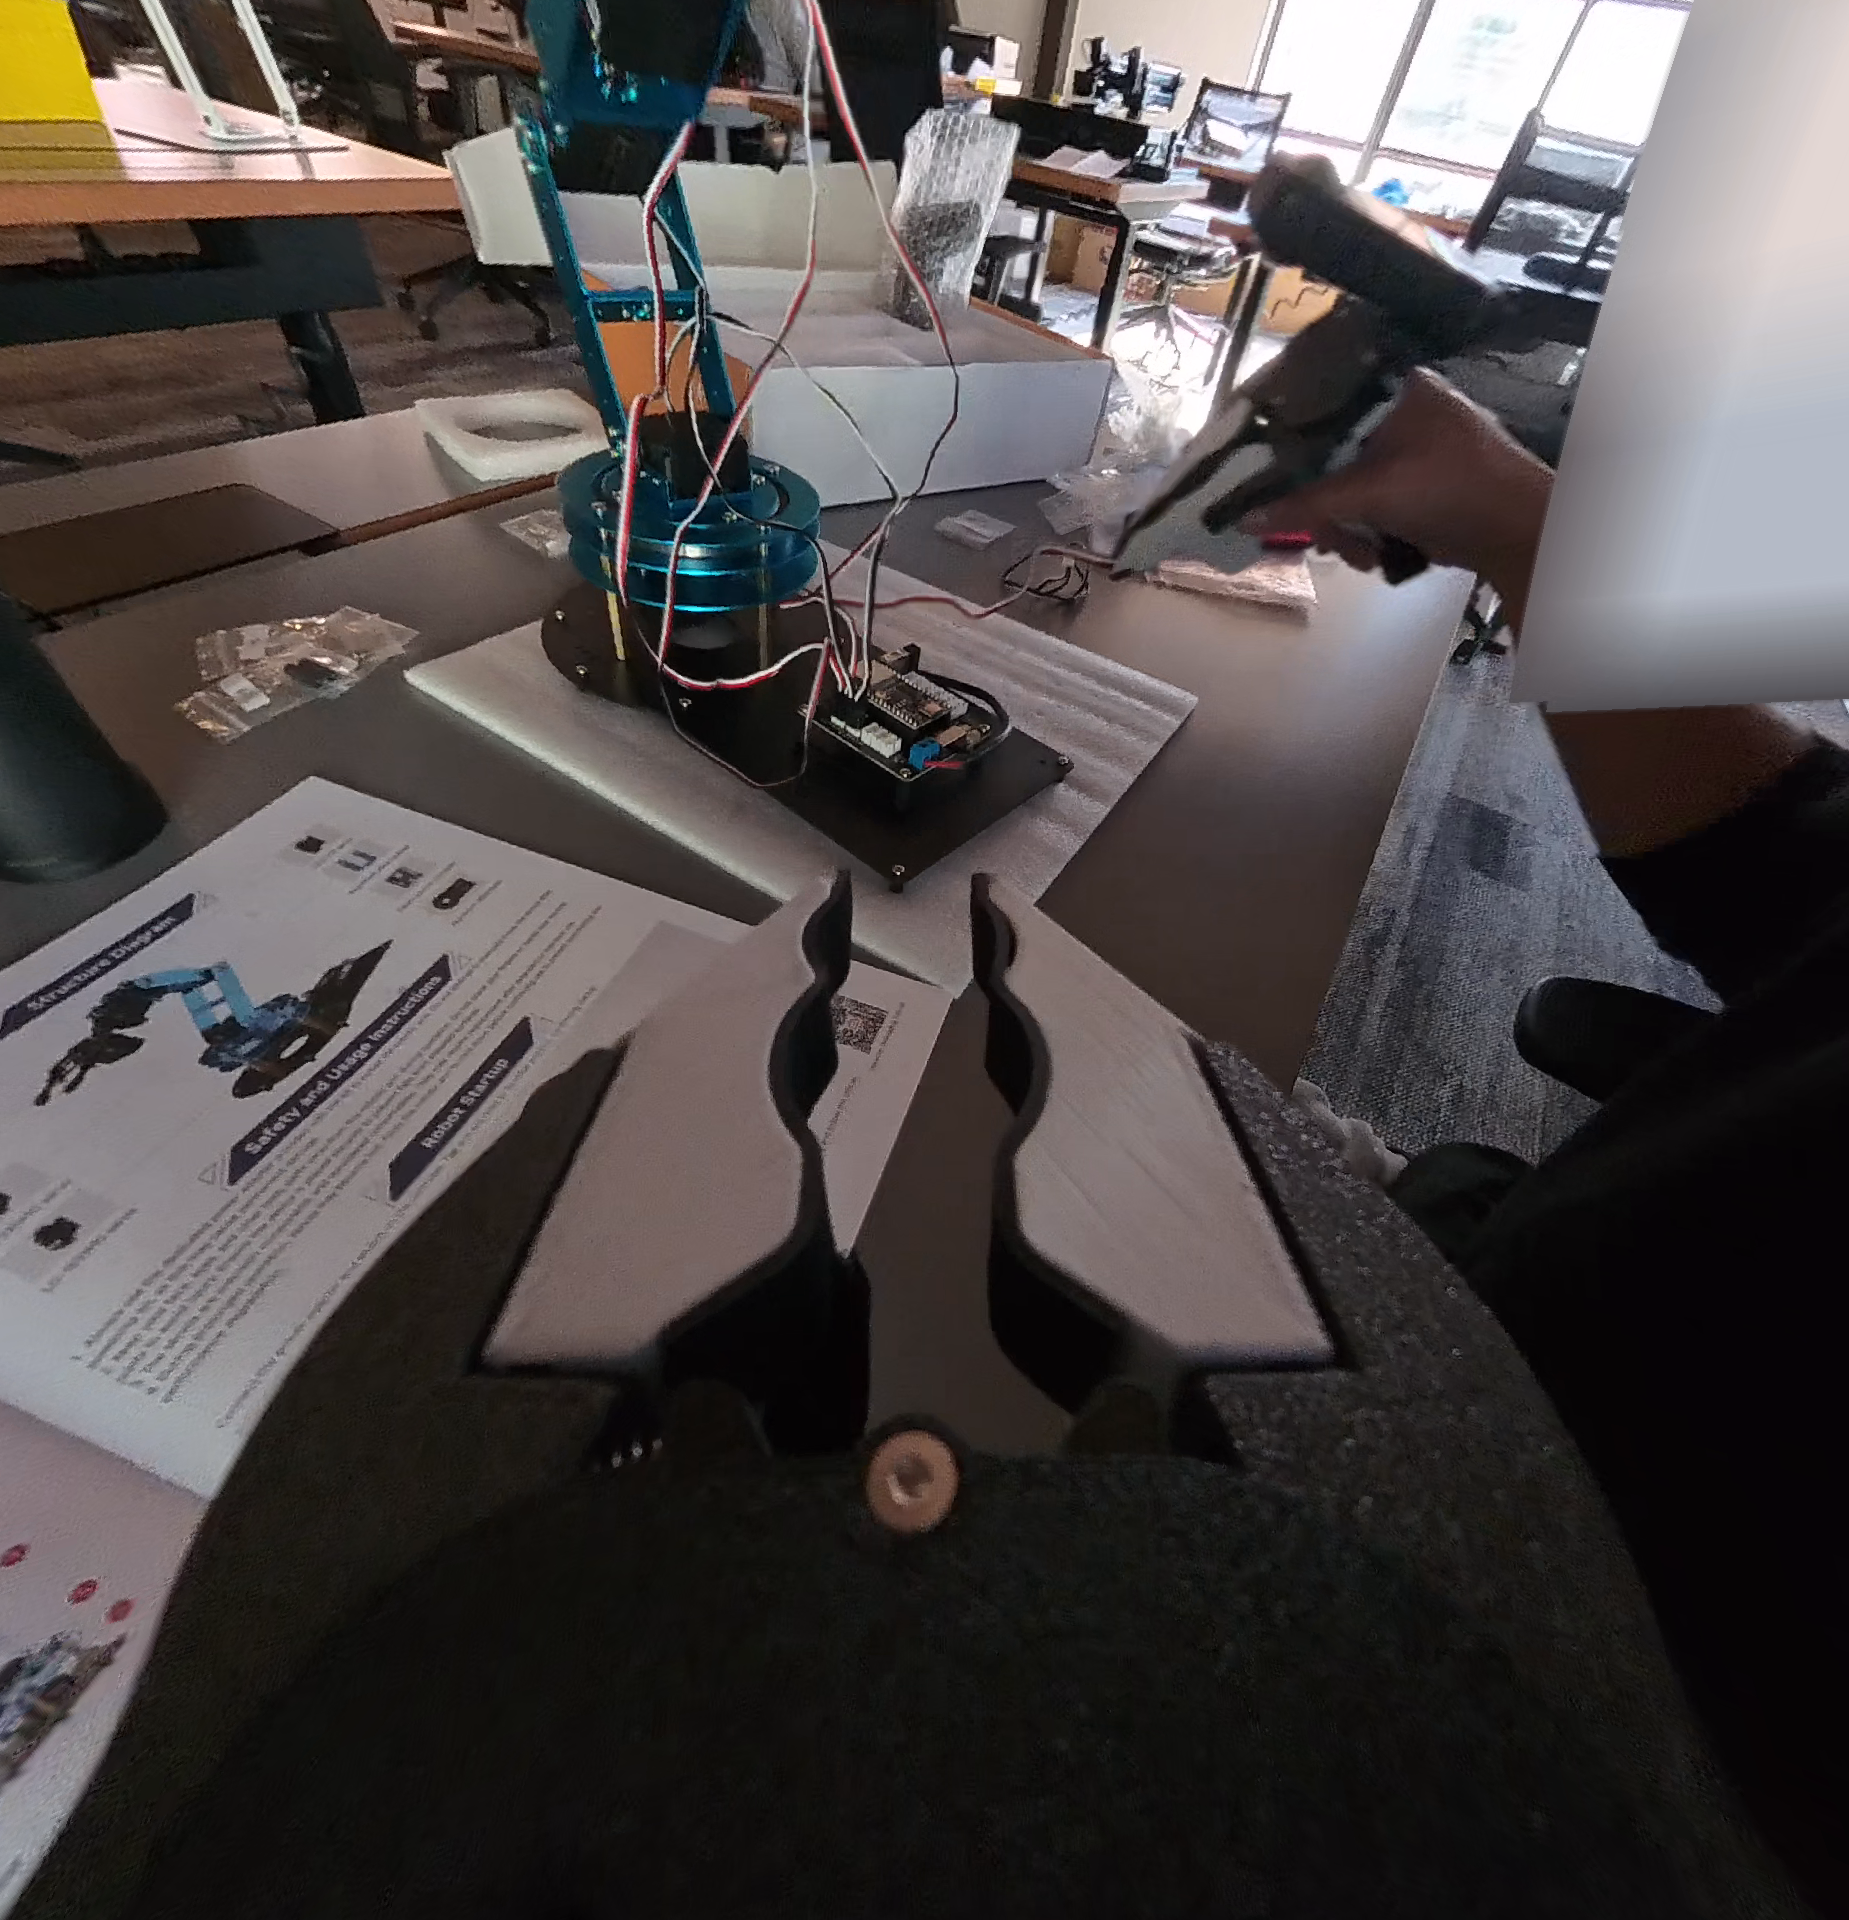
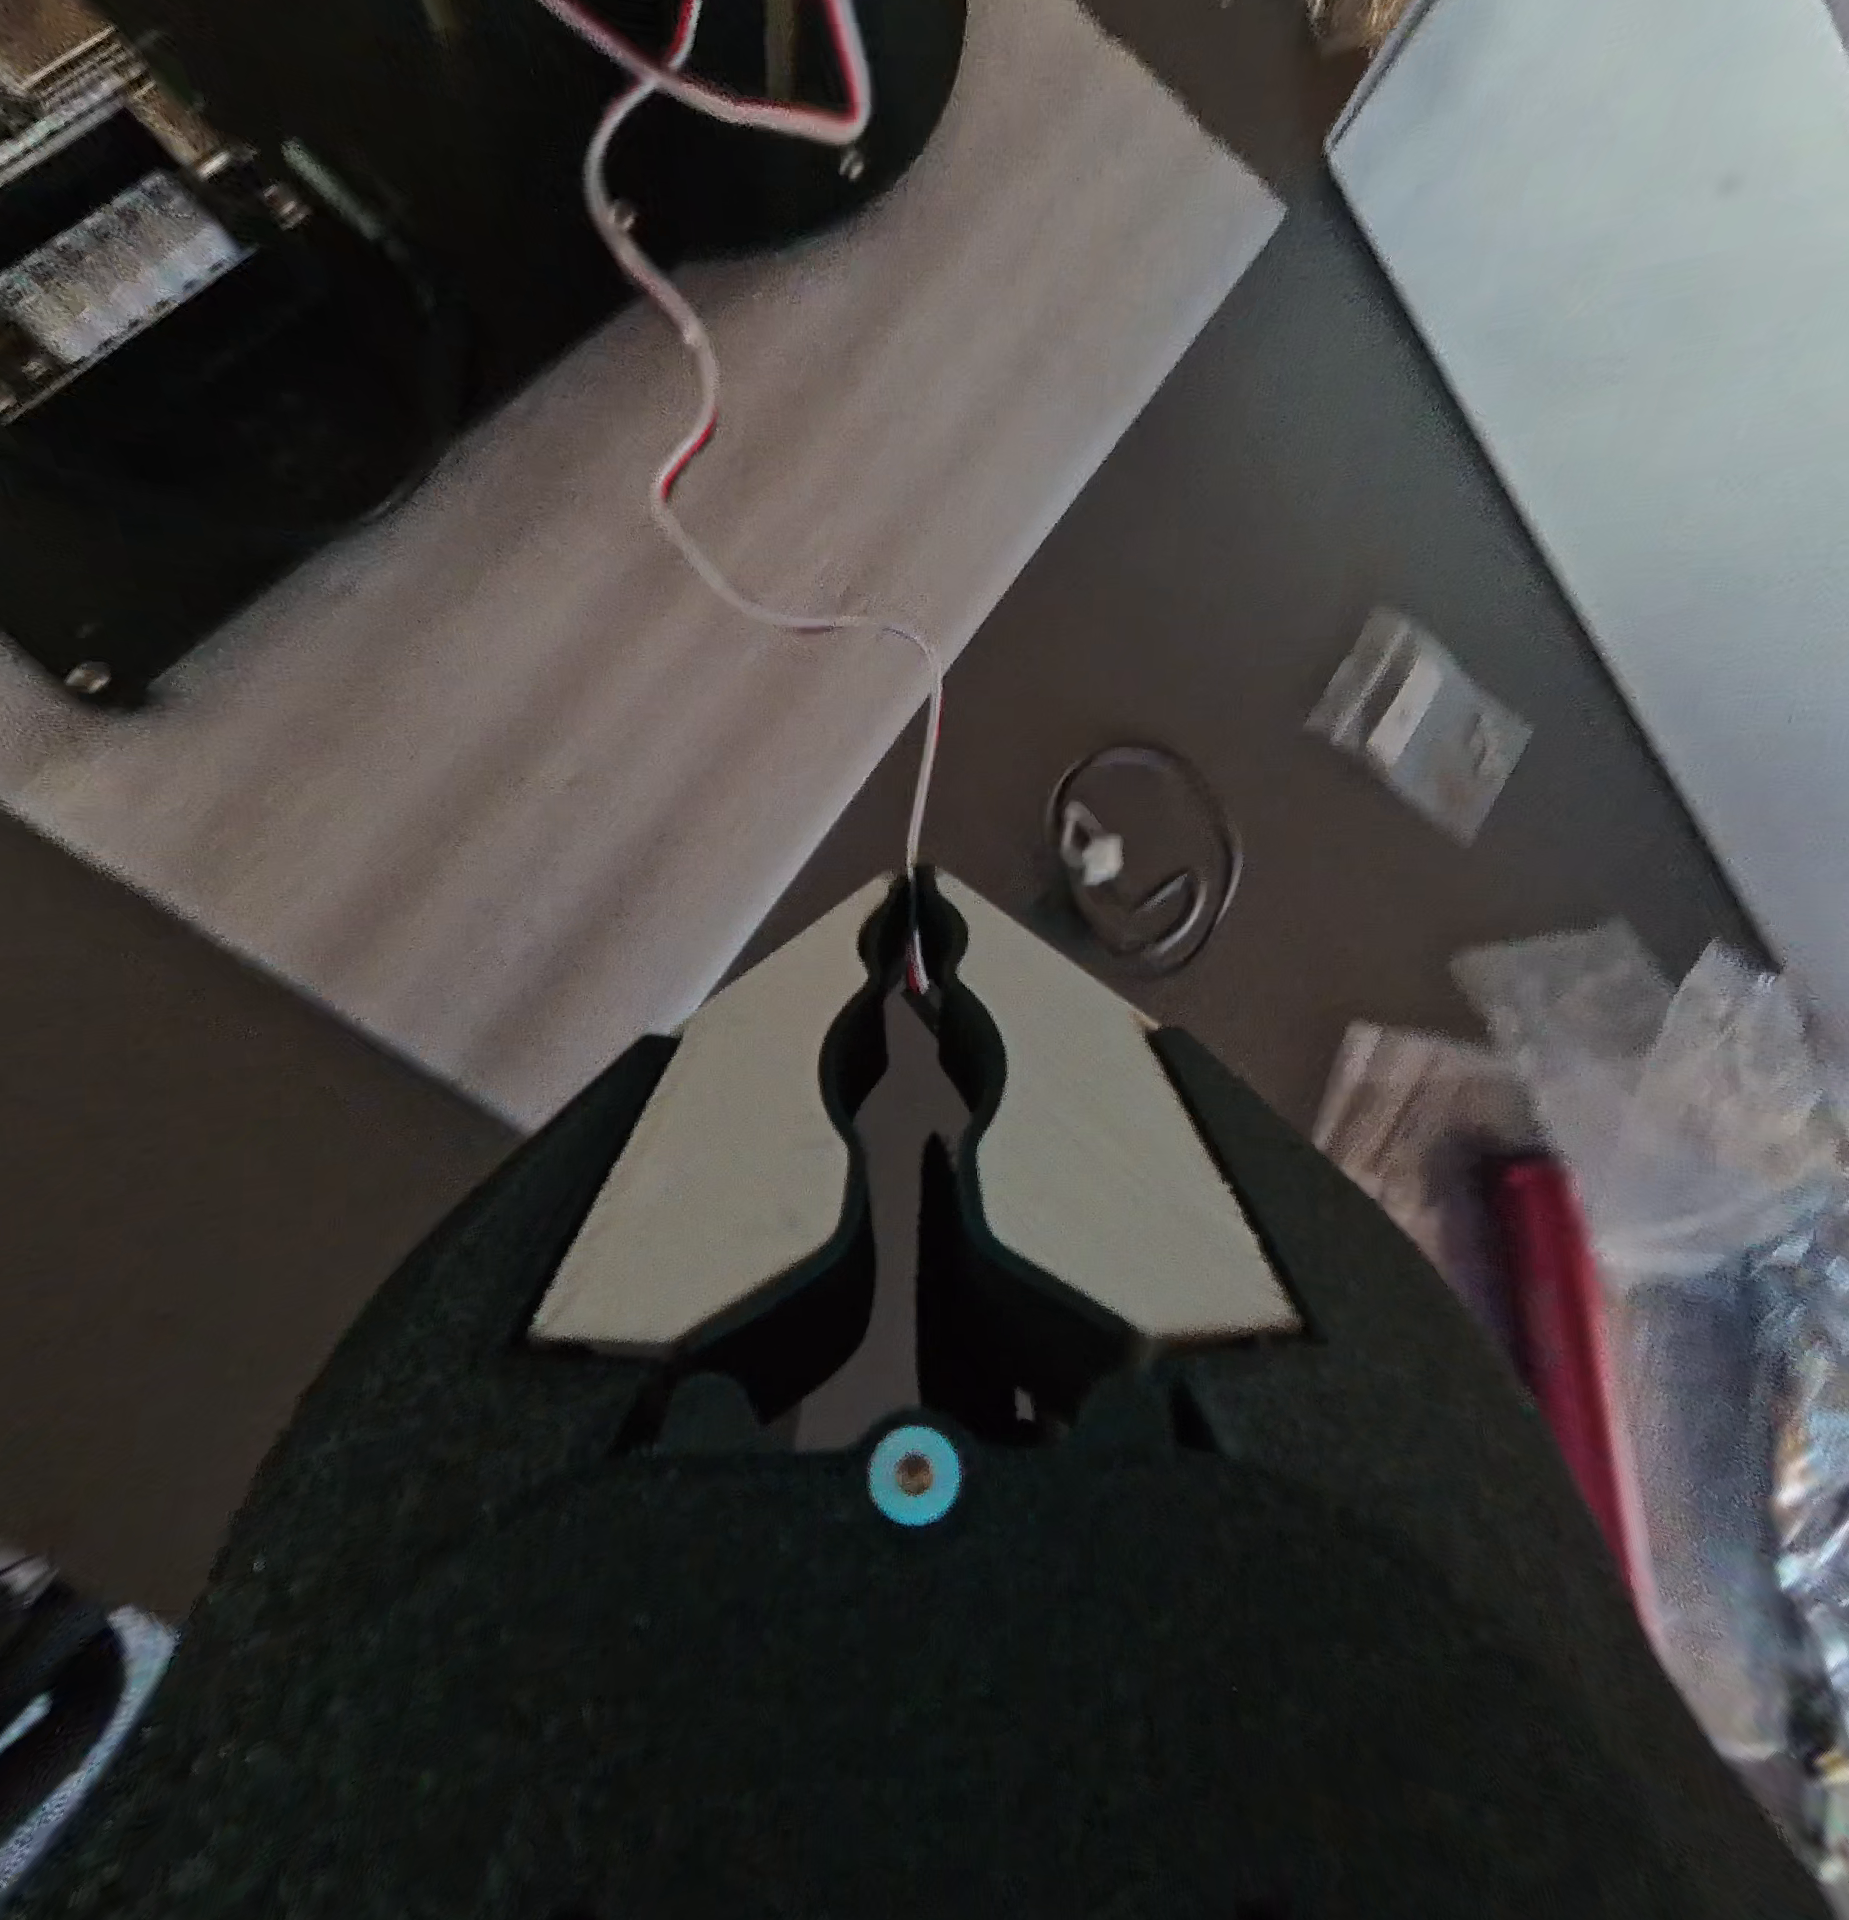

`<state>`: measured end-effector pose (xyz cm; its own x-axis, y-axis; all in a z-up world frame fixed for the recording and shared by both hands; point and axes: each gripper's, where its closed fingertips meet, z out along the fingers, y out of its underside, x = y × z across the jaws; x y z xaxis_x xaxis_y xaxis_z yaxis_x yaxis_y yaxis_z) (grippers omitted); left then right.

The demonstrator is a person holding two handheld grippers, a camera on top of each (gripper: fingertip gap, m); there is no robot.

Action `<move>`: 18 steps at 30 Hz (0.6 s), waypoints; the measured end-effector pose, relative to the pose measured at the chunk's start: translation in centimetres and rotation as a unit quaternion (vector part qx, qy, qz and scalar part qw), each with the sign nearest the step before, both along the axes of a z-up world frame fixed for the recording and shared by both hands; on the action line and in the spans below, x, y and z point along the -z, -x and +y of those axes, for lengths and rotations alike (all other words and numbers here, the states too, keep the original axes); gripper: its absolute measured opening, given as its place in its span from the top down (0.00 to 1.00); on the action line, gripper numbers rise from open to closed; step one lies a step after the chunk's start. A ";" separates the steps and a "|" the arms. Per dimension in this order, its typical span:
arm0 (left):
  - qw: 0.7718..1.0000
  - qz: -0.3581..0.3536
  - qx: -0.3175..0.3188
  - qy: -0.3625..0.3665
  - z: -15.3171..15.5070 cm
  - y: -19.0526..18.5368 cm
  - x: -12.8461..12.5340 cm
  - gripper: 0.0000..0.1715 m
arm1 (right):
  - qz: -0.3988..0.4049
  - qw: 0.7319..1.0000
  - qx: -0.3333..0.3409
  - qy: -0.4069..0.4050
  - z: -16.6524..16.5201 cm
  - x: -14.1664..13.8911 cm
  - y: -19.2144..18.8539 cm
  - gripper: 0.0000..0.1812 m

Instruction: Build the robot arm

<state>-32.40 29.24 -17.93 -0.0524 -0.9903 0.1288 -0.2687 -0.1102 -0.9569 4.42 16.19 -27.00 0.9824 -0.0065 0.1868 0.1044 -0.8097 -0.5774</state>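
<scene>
A blue metal robot arm kit [image 1: 681,499] stands on a black baseplate [image 1: 961,800] with a circuit board [image 1: 915,712], on a white foam sheet [image 1: 1096,707]. Red, white and black servo wires [image 1: 847,343] hang from it. My right gripper [image 2: 915,883] is shut on the end of one servo wire [image 2: 691,364], just above the dark table. It also shows in the left wrist view [image 1: 1128,566], held by a hand at the far right. My left gripper [image 1: 909,899] is open and empty, over a printed instruction sheet [image 1: 307,1049] near the baseplate's front corner.
A white cardboard box [image 1: 899,405] with bubble wrap stands behind the kit. Small plastic parts bags [image 1: 286,665] lie left of it. A dark cylinder [image 1: 26,748] stands at the left edge. A coiled black cable [image 2: 1143,862] and clear bags [image 2: 1730,1195] lie near my right gripper. Some 40 cm of space lies between my two pairs of fingers. From the left gripper's tips to the black baseplate [image 1: 961,800] is close to 20 cm. Between my right fingertips and the blue metal robot arm kit [image 1: 681,499] there is roughly 25 cm.
</scene>
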 end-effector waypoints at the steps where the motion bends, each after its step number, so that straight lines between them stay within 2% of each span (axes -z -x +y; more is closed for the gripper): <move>1: 1.000 0.004 -0.004 0.000 -0.3 -0.2 0.2 0.87 | 0.012 1.000 0.007 -0.008 -1.1 0.1 0.9 1.00; 6: 1.000 0.029 -0.003 0.008 -2.3 -2.6 1.4 0.87 | 0.105 0.992 0.025 -0.059 -4.4 1.1 5.8 1.00; 9: 0.999 0.041 0.013 0.022 -3.9 -4.3 1.8 0.87 | 0.205 0.973 -0.006 -0.108 -4.5 0.9 9.9 1.00; 12: 0.998 0.049 0.032 0.029 -5.6 -6.1 2.4 0.87 | 0.234 0.967 -0.024 -0.097 -3.9 2.2 12.1 1.00; 14: 0.997 0.059 0.046 0.034 -6.7 -7.5 3.0 0.87 | 0.287 0.949 -0.047 -0.120 -2.6 1.3 13.7 1.00; 18: 0.993 0.074 0.084 0.042 -9.3 -10.7 4.1 0.87 | 0.400 0.890 -0.106 -0.191 0.1 -3.0 17.6 1.00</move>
<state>-21.72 19.96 -22.05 -0.1906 -0.9544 0.2298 -0.4277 -0.1299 -0.8945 -13.16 16.30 -24.03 0.7866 0.2820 -0.5493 -0.3369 -0.5496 -0.7645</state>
